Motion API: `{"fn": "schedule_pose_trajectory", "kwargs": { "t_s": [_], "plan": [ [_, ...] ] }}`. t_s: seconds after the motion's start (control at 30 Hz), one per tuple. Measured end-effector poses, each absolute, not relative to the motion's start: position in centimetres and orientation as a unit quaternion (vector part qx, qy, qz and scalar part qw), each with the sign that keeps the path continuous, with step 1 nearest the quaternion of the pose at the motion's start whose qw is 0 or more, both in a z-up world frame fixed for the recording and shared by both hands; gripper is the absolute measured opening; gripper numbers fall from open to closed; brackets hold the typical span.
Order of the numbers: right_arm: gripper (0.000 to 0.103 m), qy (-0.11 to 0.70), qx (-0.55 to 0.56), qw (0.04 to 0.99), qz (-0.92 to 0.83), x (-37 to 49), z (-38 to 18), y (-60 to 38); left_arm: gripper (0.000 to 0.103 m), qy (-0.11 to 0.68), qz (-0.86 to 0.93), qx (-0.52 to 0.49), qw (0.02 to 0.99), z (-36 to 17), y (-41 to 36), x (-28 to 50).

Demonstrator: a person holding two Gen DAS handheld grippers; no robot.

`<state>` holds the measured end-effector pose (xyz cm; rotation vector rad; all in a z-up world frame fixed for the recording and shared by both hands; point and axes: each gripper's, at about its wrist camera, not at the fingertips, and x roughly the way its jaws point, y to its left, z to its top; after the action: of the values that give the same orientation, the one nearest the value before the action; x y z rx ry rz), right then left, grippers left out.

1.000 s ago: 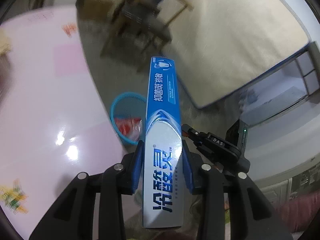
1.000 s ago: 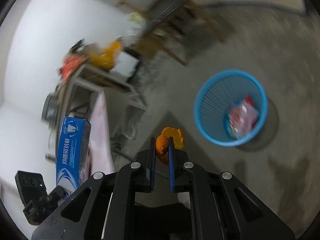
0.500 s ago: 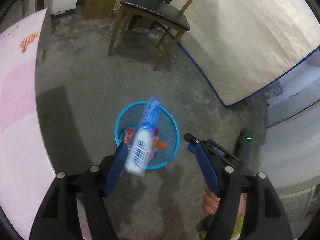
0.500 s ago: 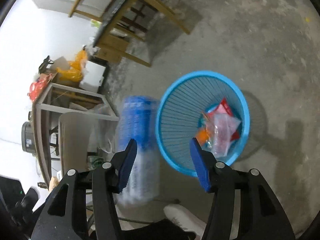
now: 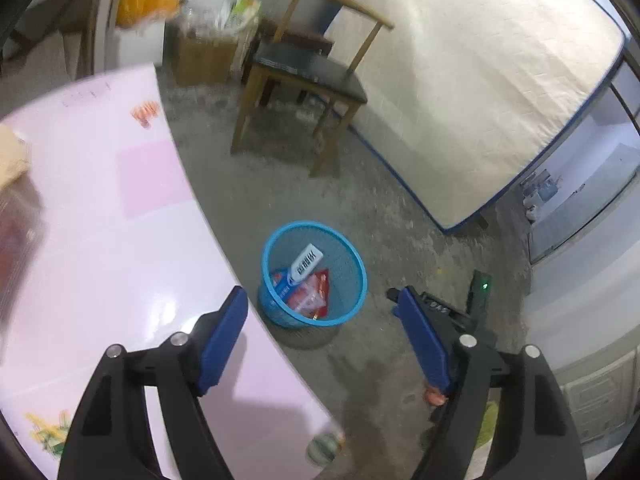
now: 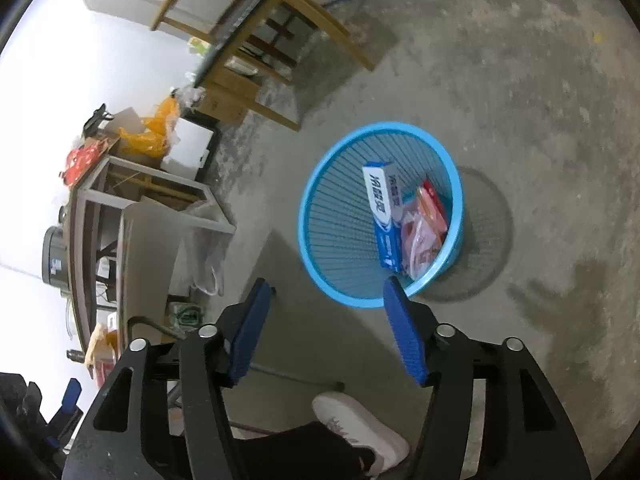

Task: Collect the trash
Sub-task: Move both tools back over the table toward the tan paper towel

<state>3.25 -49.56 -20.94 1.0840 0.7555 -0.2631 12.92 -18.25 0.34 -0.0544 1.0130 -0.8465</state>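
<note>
A blue mesh trash basket point(image 5: 352, 292) stands on the concrete floor beside the pink table; it also shows in the right wrist view point(image 6: 340, 248). Inside lie a blue-and-white toothpaste box point(image 5: 306, 260) point(image 6: 382, 204) and red-and-clear plastic wrappers point(image 5: 310, 294) point(image 6: 424, 228). My left gripper point(image 5: 320, 312) is open and empty, held above the table edge and the basket. My right gripper point(image 6: 328, 284) is open and empty above the basket's near rim. The right gripper's body point(image 5: 444, 316) shows in the left wrist view.
The pink table point(image 5: 100, 240) fills the left. A wooden chair point(image 5: 308, 76) and a leaning mattress point(image 5: 472, 92) stand beyond the basket. Cluttered boxes and a shelf point(image 6: 132, 184) lie to the left. A person's white shoe point(image 6: 360, 428) is below my right gripper.
My left gripper opened and the toothpaste box fell into the basket. My right gripper opened and let go of the orange peel. Both grippers have pulled back from the basket.
</note>
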Motion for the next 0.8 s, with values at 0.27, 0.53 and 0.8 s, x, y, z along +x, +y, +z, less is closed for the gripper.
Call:
{"fn": "schedule_pose_trajectory", "kwargs": {
  "t_s": [0.27, 0.53, 0.8],
  "plan": [
    [0.068, 0.342, 0.446, 0.822, -0.092, 3.8, -16.3, -45.9, 0.087, 0.413, -0.381, -0.043, 0.826, 2.4, -9.0, 9.2],
    [0.074, 0.38, 0.373, 0.846, -0.037, 7.6, -12.6, -40.1, 0.092, 0.401, -0.333, -0.077, 0.85, 1.8, -1.3, 6.3],
    [0.081, 0.383, 0.306, 0.87, 0.06, 11.3, -8.2, -32.2, 0.095, 0.364, -0.267, -0.08, 0.889, 1.0, 4.4, 5.6]
  ]
}}
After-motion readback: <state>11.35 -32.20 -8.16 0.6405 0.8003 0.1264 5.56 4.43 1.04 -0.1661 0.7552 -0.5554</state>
